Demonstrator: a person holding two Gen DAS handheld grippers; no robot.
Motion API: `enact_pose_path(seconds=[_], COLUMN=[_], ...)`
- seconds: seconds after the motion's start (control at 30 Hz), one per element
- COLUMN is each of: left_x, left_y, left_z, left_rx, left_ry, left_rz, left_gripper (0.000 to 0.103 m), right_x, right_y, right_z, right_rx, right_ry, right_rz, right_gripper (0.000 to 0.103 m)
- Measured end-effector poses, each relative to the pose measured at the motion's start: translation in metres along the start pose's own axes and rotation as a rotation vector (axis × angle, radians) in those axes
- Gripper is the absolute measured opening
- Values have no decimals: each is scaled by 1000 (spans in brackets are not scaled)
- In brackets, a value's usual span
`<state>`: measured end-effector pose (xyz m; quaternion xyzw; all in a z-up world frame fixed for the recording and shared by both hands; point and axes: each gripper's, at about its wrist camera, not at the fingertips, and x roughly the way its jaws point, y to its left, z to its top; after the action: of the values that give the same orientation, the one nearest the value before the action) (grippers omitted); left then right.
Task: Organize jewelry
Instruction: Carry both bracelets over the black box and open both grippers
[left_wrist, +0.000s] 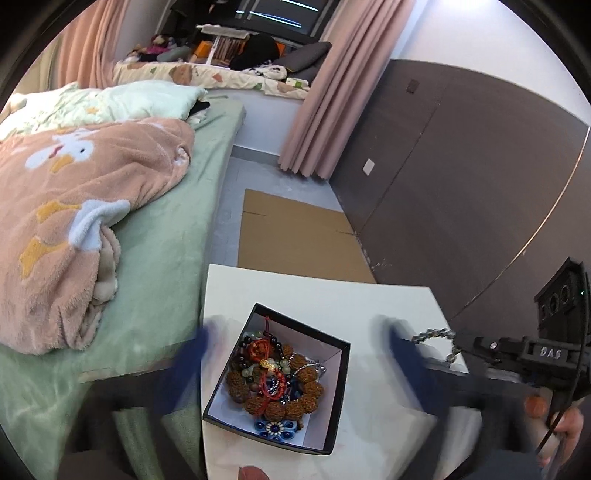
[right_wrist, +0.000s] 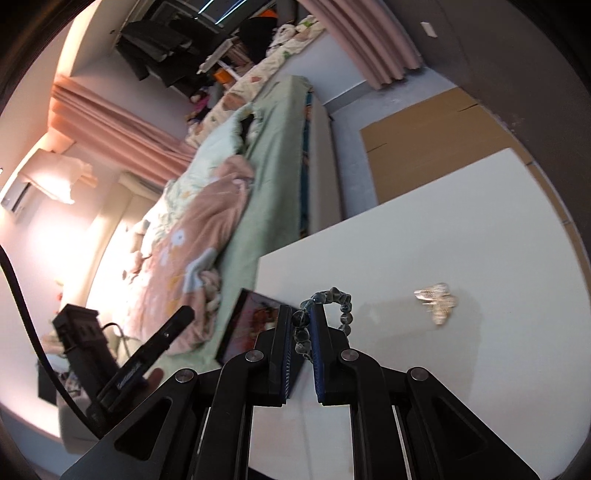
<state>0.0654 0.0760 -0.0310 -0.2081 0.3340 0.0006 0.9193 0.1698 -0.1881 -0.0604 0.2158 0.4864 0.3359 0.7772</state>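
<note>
A black open box (left_wrist: 334, 373) on the white table (left_wrist: 388, 299) holds several beaded bracelets (left_wrist: 275, 384), red cords and a blue flower piece. My left gripper (left_wrist: 295, 354) is open, its blurred blue fingers (left_wrist: 188, 365) on either side of the box. My right gripper (right_wrist: 304, 332) is shut on a grey-blue bead bracelet (right_wrist: 334, 299) and holds it above the table, just right of the box (right_wrist: 236, 325). The bracelet also shows in the left wrist view (left_wrist: 434, 334). A pale shell bracelet (right_wrist: 437, 299) lies on the table to the right.
A bed with green sheet (left_wrist: 166, 258) and a pink blanket (left_wrist: 74, 206) lies left of the table. Flat cardboard (left_wrist: 295, 236) lies on the floor beyond it. A dark wall panel (left_wrist: 461, 177) stands on the right.
</note>
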Motion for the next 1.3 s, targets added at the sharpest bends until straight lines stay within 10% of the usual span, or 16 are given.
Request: enact_pose_path(seconds=[0.73,0.8,0.87,1.3], left_x=[-16,-16,-17,-12], left_y=[46,47,46,28], left_z=[16,16,15,10], left_rx=[-82,-80,-73,-17], left_ry=[-28,-23,-21,-5], left_rz=[77,79,79,46], left_gripper=[102,102,102,103], right_x=[57,65,64,18], right_y=[74,78,74,18], right_z=[-20,-18,-18,-3], right_rx=[-95,-109,-100,-59], right_ry=[15,55,48,5], right_rz=[207,201,187,-78], right_gripper=[13,37,82,86])
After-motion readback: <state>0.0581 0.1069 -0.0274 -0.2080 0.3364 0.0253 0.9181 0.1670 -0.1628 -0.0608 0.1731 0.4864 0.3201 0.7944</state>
